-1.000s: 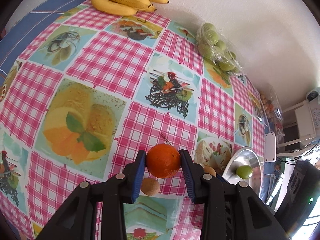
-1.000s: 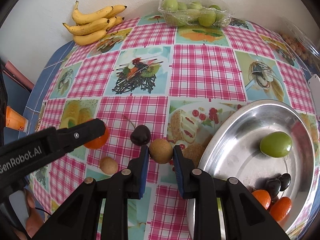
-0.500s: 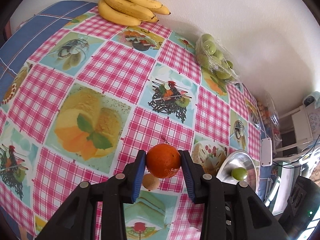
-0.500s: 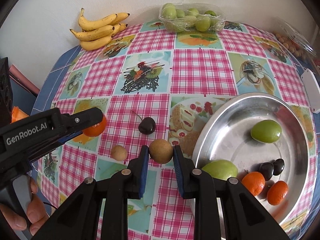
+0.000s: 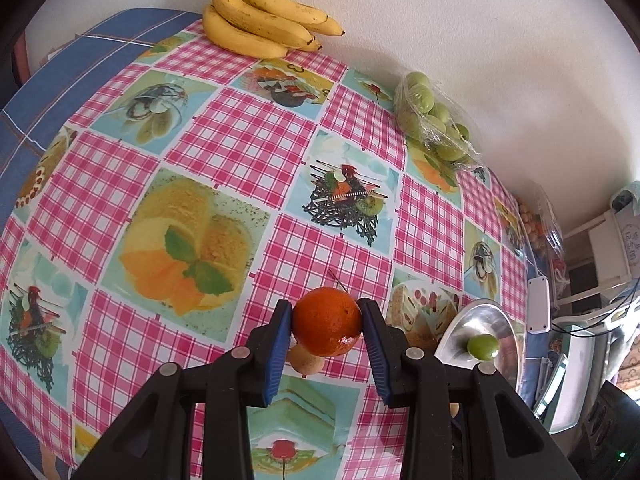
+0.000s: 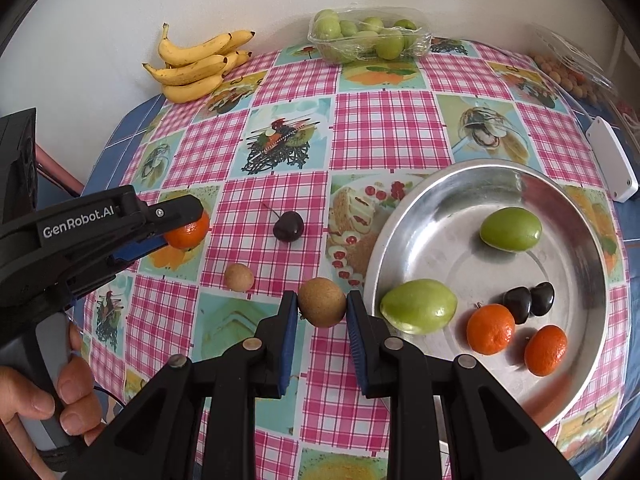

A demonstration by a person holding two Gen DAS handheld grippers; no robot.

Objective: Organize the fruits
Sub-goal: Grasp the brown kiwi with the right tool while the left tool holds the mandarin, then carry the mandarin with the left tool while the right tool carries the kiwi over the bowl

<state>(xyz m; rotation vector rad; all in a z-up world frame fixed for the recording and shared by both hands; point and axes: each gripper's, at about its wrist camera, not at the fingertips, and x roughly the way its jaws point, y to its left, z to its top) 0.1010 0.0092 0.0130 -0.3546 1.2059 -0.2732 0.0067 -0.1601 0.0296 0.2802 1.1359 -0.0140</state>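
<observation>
Your left hand-held gripper [image 5: 326, 330] clamps a mandarin [image 5: 326, 326]; your right hand-held gripper [image 6: 322, 307] clamps a brown fruit [image 6: 322, 306], silver bowl [image 6: 592, 248] just right.

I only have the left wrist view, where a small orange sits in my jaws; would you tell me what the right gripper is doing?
Observer: The right gripper is shut on a brown round fruit, beside the metal bowl.
Operator: Thanks. What is in that bowl besides the one green fruit I see?
Observer: A second green fruit, two small oranges and two dark cherries.
Operator: Is anything loose on the cloth?
Observer: One cherry and a smaller brown fruit.
</observation>
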